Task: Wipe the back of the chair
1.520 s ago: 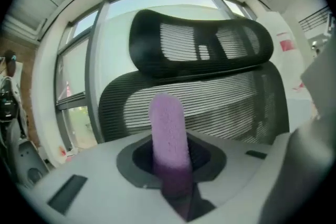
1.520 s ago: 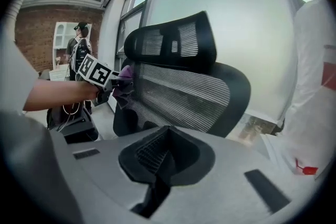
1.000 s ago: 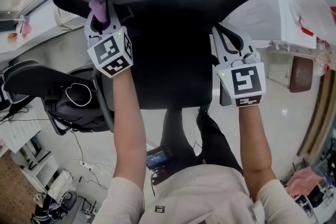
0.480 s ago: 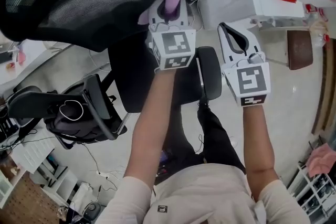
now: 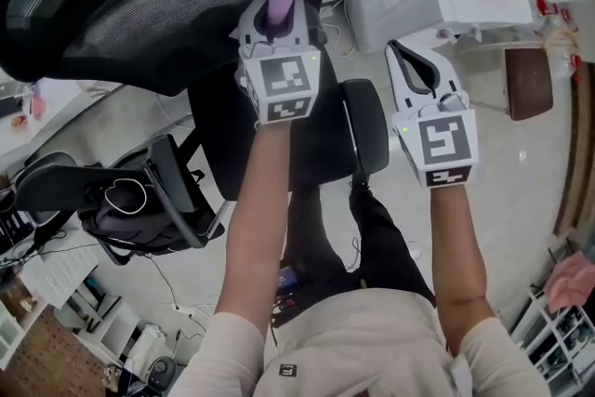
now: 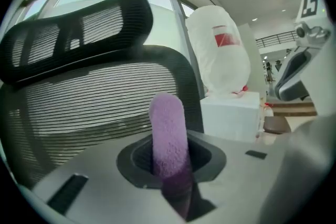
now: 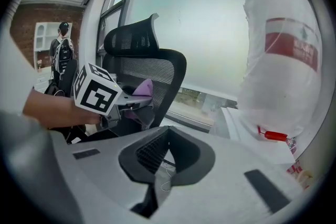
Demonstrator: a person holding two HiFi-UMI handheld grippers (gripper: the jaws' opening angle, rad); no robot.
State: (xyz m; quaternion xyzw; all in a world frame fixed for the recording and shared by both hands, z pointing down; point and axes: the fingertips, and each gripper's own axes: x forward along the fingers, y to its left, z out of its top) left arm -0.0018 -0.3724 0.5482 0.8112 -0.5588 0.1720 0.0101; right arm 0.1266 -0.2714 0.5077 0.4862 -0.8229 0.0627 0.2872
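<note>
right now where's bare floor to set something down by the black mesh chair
Bare pale floor lies right of the black mesh office chair, up to the brown square stool. Left side is crowded: a black bag, loose cables, white shelving.

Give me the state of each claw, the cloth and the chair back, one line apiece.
left claw: shut on the purple cloth.
purple cloth: clamped, standing up out of the jaws.
right claw: shut, nothing in it, held off to the side of the chair.
chair back: upright, with the cloth near its edge; I cannot tell whether they touch.
</note>
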